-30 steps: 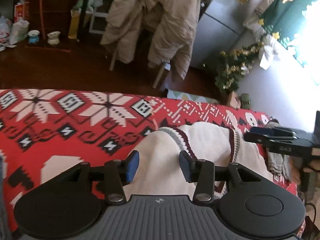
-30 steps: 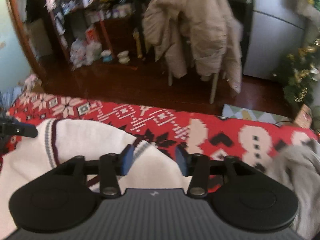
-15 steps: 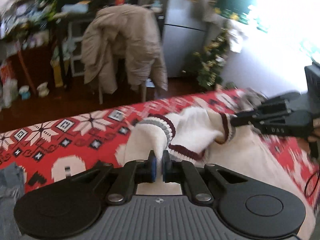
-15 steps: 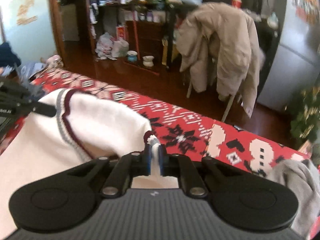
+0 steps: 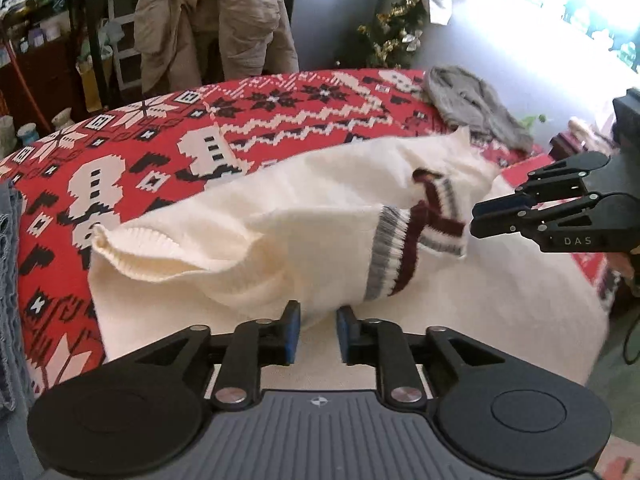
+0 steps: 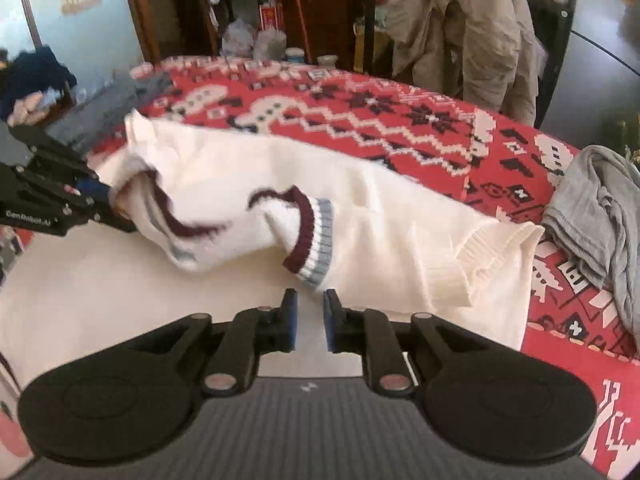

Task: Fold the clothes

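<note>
A cream knit sweater (image 5: 320, 224) with maroon and grey striped trim lies on the red patterned blanket (image 5: 280, 120), its upper part doubled over toward me. It also shows in the right wrist view (image 6: 360, 208). My left gripper (image 5: 317, 334) is open and empty, just below the folded edge with the striped trim (image 5: 390, 256). My right gripper (image 6: 310, 322) is open and empty, just below the striped trim (image 6: 316, 236). Each gripper shows in the other's view, the right one (image 5: 480, 218) and the left one (image 6: 102, 202), by the sweater's side.
A grey garment (image 5: 476, 108) lies bunched on the blanket's far right, also in the right wrist view (image 6: 596, 208). Blue-grey cloth (image 5: 10, 280) lies at the left edge. Behind the bed a chair holds a beige coat (image 5: 208, 20); shelves and a fridge stand beyond.
Both grippers closed on the sweater's trimmed edge, carried it over toward me, and have now opened and let it go. The sweater lies folded over.
</note>
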`<action>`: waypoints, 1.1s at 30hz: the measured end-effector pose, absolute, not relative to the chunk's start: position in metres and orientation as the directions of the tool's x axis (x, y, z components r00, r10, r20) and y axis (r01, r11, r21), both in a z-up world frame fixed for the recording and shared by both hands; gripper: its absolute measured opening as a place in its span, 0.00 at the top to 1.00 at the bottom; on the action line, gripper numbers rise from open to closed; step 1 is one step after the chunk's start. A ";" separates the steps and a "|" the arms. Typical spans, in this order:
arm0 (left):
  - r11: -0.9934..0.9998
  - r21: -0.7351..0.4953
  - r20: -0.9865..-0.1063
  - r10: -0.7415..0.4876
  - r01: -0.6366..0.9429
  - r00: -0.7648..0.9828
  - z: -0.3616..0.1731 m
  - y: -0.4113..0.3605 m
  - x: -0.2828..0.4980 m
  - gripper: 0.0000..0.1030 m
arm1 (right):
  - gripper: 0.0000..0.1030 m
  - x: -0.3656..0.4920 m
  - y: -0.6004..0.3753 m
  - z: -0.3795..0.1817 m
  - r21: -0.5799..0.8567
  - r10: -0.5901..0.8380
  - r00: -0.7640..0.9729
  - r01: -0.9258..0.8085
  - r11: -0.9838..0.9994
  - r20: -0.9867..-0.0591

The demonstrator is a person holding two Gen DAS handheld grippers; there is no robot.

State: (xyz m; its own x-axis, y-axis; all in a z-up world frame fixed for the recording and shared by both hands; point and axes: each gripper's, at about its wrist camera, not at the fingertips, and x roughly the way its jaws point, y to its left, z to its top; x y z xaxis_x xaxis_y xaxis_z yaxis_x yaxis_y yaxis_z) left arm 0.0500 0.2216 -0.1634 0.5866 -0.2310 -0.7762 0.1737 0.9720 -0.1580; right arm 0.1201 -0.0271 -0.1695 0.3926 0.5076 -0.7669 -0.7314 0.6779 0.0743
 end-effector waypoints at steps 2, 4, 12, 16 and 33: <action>0.971 -0.152 -0.765 -0.235 0.186 0.600 -0.154 0.227 0.045 0.73 | 0.77 0.123 -0.034 -0.156 0.090 0.529 0.404 -0.727 0.681 -0.746; 0.971 -0.122 -0.754 -0.226 0.206 0.616 -0.143 0.230 0.044 0.71 | 0.75 0.129 -0.041 -0.143 0.096 0.543 0.419 -0.721 0.686 -0.728; 0.956 -0.070 -0.755 -0.238 0.285 0.611 -0.142 0.238 0.083 0.66 | 0.67 0.184 -0.027 -0.134 0.008 0.503 0.428 -0.756 0.655 -0.750; 0.936 -0.046 -0.784 -0.249 0.348 0.568 -0.155 0.236 0.100 0.61 | 0.61 0.209 -0.014 -0.148 -0.032 0.449 0.393 -0.780 0.625 -0.802; 0.882 -0.117 -0.825 -0.343 0.458 0.450 -0.177 0.222 0.137 0.78 | 0.81 0.214 -0.011 -0.174 0.082 0.490 0.257 -0.818 0.569 -0.833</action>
State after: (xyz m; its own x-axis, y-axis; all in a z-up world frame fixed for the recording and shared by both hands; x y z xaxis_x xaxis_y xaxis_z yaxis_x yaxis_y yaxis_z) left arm 0.1368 0.2221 -0.1770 0.4499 -0.3427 -0.8247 0.4576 0.8815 -0.1166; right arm 0.2137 -0.0114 -0.1736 0.2575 0.4903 -0.8327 -0.8181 0.5692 0.0822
